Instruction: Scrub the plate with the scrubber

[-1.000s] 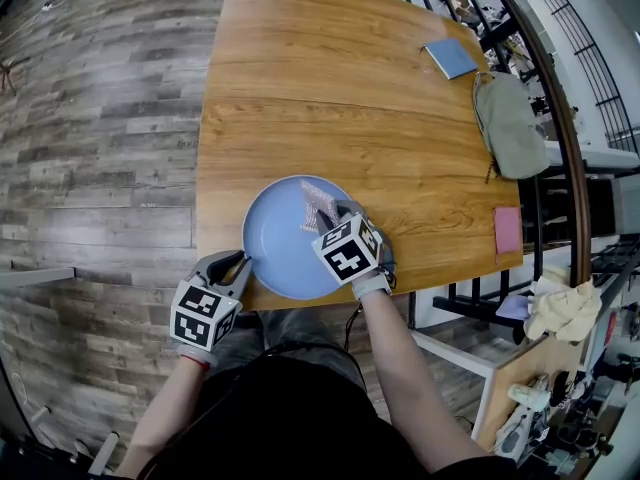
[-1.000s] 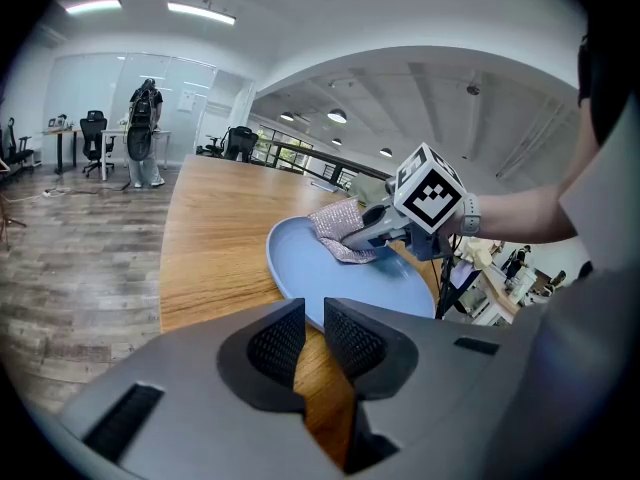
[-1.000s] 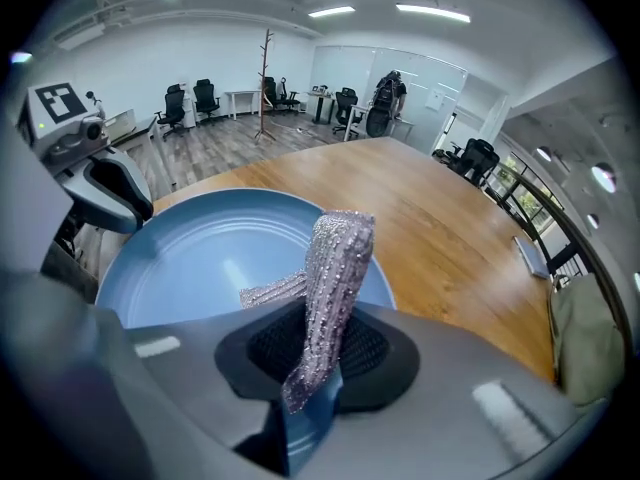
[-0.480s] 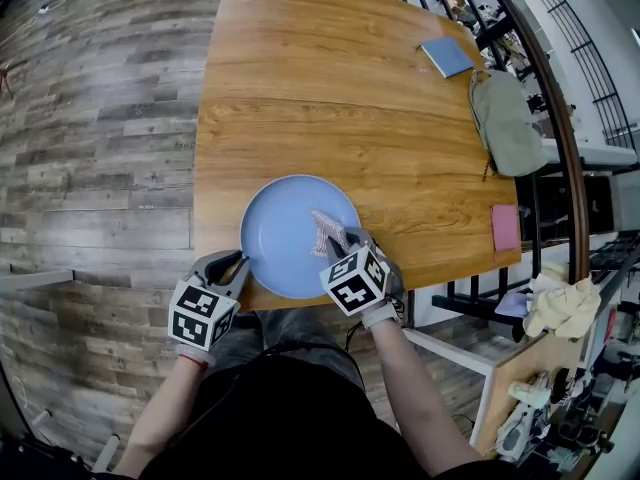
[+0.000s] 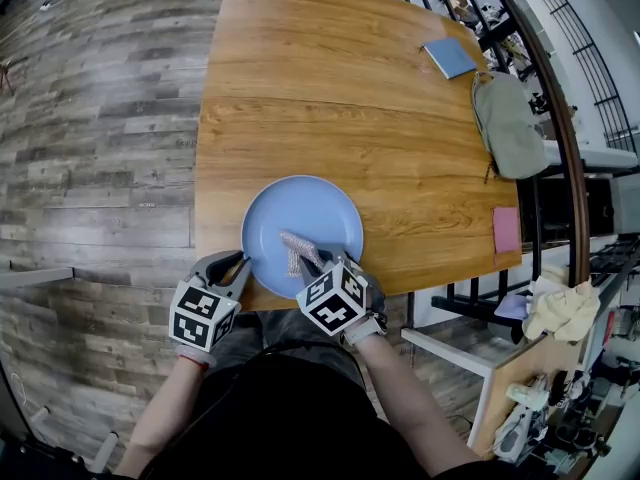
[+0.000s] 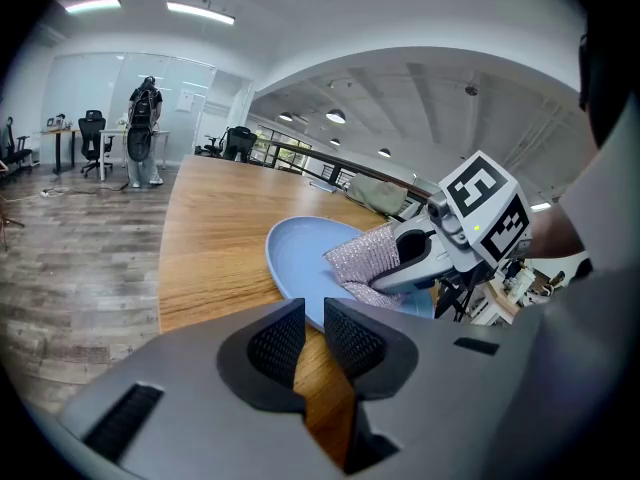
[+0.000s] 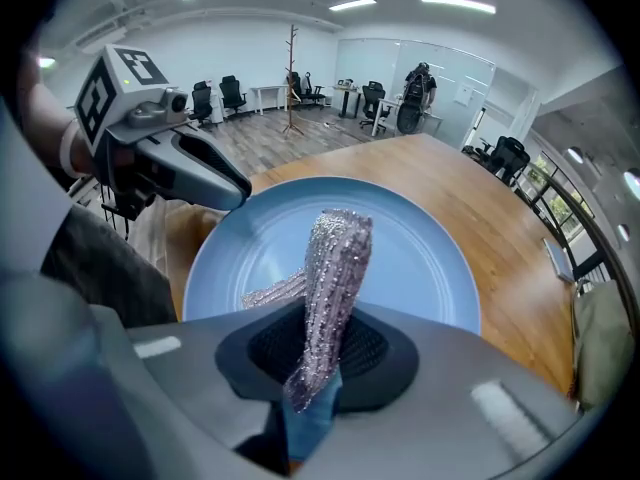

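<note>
Pretty clearly an open-plan office. Around 11 o'clock in the right gripper view there are black swivel office chairs point(image 7: 232, 94), white desks point(image 7: 268, 92) and a bare wooden coat stand point(image 7: 293, 63), with a glass partition wall point(image 7: 450, 83) at 1 o'clock under long ceiling strip lights point(image 7: 455, 4). The head view shows grey wood-plank flooring point(image 5: 100, 118) at 9 o'clock and a black metal railing point(image 5: 560, 98) at 2 o'clock.

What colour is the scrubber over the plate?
The scrubber is glittery silver with a slight pink tint, clearest in the right gripper view.
</note>
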The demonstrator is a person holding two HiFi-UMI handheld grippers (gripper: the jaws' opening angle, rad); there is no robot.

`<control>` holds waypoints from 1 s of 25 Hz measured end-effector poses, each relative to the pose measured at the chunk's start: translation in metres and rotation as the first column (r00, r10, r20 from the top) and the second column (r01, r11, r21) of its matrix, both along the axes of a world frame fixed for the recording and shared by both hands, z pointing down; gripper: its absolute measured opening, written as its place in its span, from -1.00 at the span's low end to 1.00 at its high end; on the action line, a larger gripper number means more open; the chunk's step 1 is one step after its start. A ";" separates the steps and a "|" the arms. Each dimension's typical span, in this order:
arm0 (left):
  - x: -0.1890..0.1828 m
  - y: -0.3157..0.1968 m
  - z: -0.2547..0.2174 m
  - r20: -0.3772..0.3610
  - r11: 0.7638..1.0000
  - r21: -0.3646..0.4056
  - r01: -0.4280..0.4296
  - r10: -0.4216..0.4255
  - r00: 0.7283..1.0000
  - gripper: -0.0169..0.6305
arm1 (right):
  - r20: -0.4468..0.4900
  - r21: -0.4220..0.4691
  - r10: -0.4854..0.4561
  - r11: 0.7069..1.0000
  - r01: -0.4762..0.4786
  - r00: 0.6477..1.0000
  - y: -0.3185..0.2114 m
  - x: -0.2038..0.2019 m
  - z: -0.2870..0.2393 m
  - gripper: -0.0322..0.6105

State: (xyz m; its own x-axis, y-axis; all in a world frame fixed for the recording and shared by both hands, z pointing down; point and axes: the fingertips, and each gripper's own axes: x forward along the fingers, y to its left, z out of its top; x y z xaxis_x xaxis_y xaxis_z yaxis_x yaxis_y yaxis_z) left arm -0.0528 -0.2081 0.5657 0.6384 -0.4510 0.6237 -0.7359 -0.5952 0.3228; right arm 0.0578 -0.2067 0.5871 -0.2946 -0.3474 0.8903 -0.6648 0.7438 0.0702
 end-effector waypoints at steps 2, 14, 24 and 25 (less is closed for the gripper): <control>0.000 0.000 0.000 -0.001 1.000 0.004 0.003 -0.003 1.000 -0.78 | 0.014 0.002 -0.029 1.000 0.029 0.999 -0.002 -0.014 0.001 -0.68; 0.000 0.000 -0.002 -0.001 1.000 0.001 0.024 -0.024 1.000 -0.78 | 0.071 0.054 -0.095 0.994 0.092 0.993 -0.046 -0.061 0.000 -0.68; -0.003 -0.001 0.001 0.019 1.000 -0.003 0.017 -0.017 1.000 -0.78 | 0.033 0.051 0.032 0.998 -0.034 0.999 -0.061 -0.014 0.001 -0.68; -0.004 -0.003 0.000 0.019 1.000 0.001 0.016 -0.016 1.000 -0.78 | 0.029 0.053 0.044 0.998 -0.046 0.999 -0.063 -0.009 0.001 -0.68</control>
